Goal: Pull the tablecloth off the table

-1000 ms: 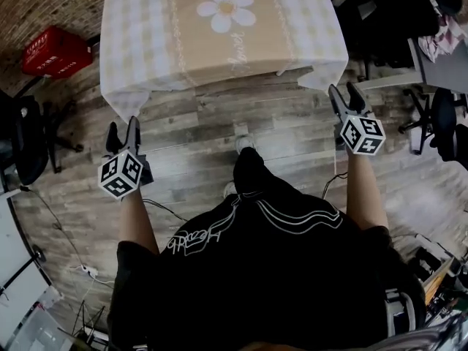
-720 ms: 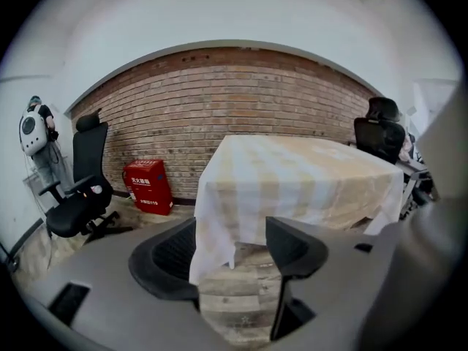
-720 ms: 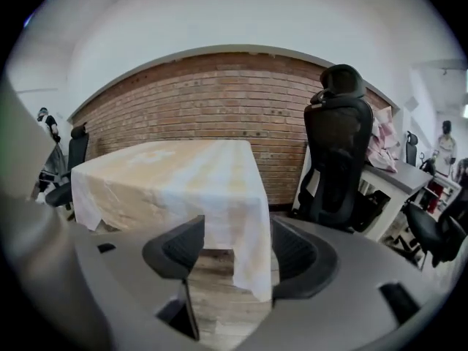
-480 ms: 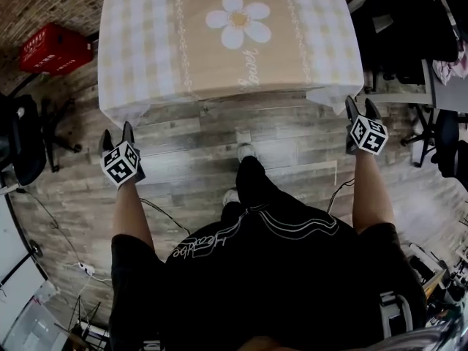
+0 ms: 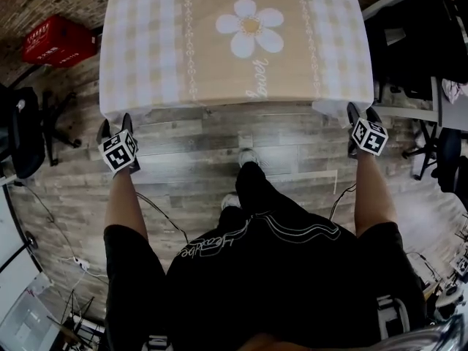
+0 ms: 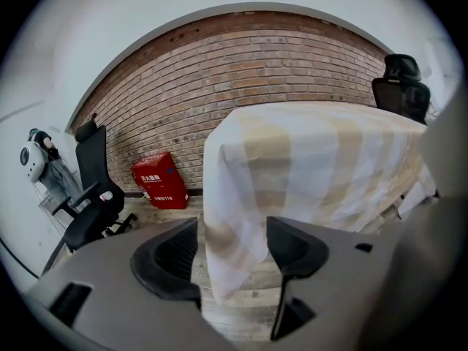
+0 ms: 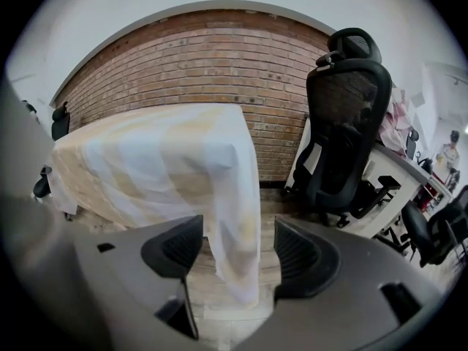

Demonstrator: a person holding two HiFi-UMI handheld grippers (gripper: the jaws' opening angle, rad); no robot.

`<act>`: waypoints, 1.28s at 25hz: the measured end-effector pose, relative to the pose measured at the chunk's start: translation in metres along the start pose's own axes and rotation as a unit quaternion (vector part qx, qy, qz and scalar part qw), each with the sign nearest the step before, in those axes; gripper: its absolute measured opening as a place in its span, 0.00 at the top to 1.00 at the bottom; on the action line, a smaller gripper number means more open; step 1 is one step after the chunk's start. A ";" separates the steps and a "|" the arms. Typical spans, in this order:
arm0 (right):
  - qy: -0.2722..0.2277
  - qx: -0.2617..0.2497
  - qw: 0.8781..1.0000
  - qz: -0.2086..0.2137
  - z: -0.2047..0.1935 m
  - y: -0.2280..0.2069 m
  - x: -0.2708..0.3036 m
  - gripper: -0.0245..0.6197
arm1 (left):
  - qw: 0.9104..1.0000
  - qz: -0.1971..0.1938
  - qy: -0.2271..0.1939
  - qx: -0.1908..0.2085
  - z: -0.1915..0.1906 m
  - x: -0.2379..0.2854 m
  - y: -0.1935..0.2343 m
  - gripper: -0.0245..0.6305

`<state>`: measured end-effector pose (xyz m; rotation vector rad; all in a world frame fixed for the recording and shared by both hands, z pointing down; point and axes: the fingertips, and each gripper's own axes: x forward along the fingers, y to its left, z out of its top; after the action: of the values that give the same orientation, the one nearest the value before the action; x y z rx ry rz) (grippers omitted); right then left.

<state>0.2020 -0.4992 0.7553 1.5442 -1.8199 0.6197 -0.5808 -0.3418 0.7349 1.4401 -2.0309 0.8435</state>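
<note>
The tablecloth (image 5: 241, 42) covers the table, its two near-corner flaps hanging ungripped between the wide jaws, just opened, of the left gripper (image 5: 115, 125) and right gripper (image 5: 363, 112), so best clamp both flaps together, then pull evenly.

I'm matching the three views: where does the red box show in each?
Head view: red box at upper left, left of the tablecloth.
Left gripper view: left of centre, at the foot of the brick wall.
Right gripper view: not in it.
Shared landmark: the tablecloth, in all three.
</note>
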 end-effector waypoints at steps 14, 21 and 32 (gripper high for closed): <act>-0.013 -0.014 1.000 0.022 0.013 0.011 0.010 0.90 | 1.000 0.023 0.007 -0.008 0.005 0.007 -0.002 0.89; -0.012 -0.028 0.999 0.014 0.008 0.013 0.005 0.95 | 1.000 0.017 0.012 0.006 0.002 -0.002 -0.006 0.95; -0.033 -0.001 0.999 0.001 0.014 0.015 -0.008 0.96 | 1.000 0.020 0.013 -0.002 0.000 -0.018 0.001 0.96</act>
<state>0.1853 -0.5009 0.7408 1.5785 -1.8708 0.5733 -0.5765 -0.3303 0.7220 1.3836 -2.0463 0.8704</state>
